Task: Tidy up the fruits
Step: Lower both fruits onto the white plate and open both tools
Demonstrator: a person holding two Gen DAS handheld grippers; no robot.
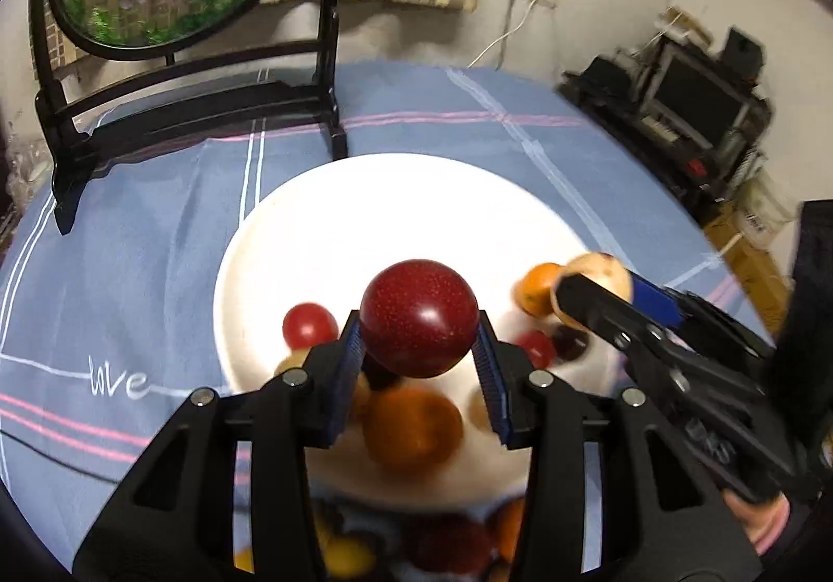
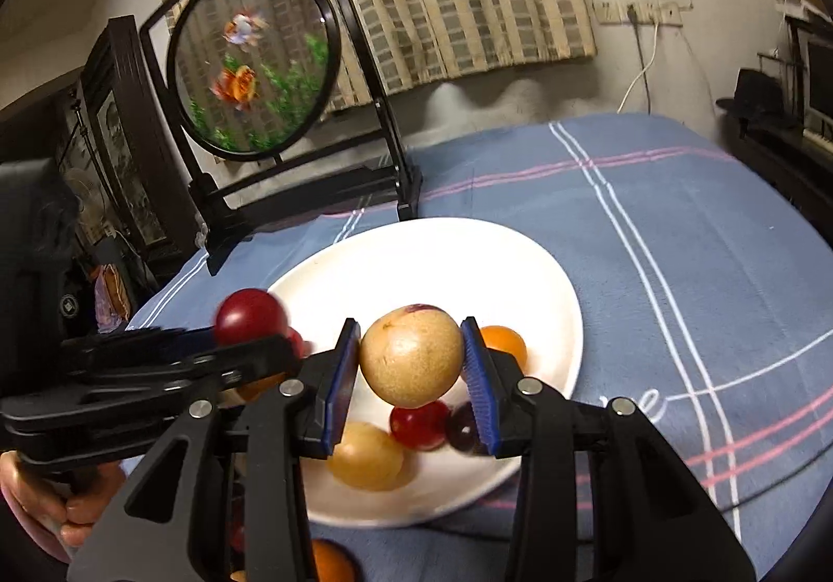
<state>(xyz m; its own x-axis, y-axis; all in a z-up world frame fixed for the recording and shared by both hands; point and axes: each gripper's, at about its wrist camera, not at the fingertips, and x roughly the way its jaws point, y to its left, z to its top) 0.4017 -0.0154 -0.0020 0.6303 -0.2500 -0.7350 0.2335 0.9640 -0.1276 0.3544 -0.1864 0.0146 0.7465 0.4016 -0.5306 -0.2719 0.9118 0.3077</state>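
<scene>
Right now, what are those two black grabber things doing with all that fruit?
A person is sorting fruit with a hand-held gripper in each hand. The left hand-held gripper is clamped on a dark red fruit, and the right hand-held gripper is clamped on a tan fruit. Both hang over a white plate on a blue cloth. An orange and a few small fruits already lie on the plate.
</scene>
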